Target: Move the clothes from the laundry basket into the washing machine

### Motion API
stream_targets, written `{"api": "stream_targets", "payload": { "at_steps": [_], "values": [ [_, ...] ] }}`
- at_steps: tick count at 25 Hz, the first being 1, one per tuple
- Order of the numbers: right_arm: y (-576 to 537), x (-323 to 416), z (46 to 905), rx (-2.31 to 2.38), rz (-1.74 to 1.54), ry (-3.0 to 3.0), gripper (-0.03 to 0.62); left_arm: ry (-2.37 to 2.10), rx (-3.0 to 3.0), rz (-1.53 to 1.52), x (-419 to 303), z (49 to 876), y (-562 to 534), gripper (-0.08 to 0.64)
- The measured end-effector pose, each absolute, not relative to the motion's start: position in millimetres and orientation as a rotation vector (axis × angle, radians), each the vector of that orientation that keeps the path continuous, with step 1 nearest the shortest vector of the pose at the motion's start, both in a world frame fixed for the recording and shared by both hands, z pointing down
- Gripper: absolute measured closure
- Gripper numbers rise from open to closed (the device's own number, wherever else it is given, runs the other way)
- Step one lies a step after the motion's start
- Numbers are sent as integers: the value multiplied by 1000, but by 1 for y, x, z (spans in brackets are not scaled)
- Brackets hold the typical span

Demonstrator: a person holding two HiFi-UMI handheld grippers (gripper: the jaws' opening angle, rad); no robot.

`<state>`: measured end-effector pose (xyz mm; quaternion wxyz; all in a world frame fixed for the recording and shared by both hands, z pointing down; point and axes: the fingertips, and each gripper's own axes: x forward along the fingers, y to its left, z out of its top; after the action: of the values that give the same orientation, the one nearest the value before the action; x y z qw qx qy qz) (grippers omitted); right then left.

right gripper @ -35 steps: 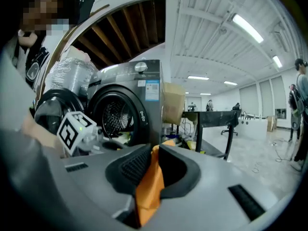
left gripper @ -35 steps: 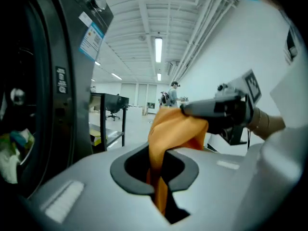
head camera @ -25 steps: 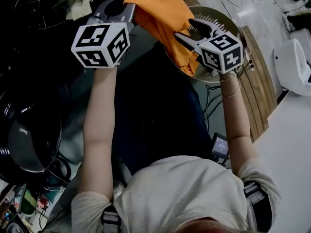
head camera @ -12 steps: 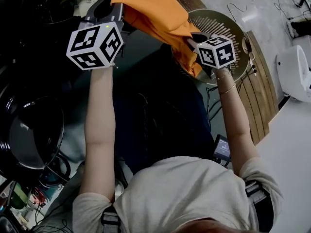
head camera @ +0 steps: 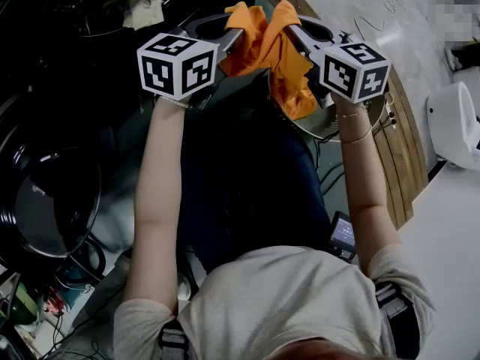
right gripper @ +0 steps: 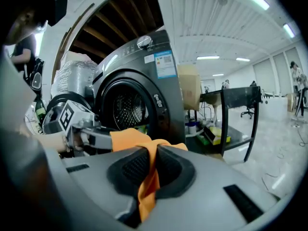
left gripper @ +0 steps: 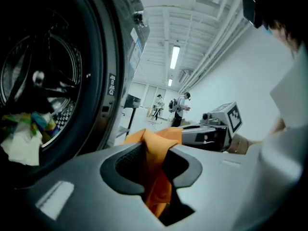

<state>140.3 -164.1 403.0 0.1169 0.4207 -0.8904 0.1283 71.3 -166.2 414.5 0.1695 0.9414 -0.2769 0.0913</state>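
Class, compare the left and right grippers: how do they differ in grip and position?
The left gripper has its jaws opening, with the orange cloth between them; the right gripper is clamped shut on it. The left gripper is right beside the washing machine opening; the right gripper is farther off. Both hold the same cloth.

The head view is being kept dim: its left half is being lost in deep shadow, while the floor (head camera: 390,21) at upper right is being washed pale. The 2 gripper views are being lit from above by ceiling tubes (left gripper: 174,57), and glare is being spread around them. Straight lines are being bowed toward the edges. The drum (left gripper: 33,81) is being left dark; the cloth (left gripper: 154,177) and near foreground are being rendered soft.
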Motion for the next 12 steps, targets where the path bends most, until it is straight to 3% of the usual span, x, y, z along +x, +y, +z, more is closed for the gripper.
{"api": "stream_targets", "payload": {
  "at_steps": [5, 12],
  "values": [
    [-181, 107, 377, 1173, 311, -2679, 576, -608, 2678, 247, 87, 420, -150, 203],
    [-173, 43, 350, 958, 261, -2796, 577, -865, 2708, 367, 72, 422, -174, 218]
  ]
}}
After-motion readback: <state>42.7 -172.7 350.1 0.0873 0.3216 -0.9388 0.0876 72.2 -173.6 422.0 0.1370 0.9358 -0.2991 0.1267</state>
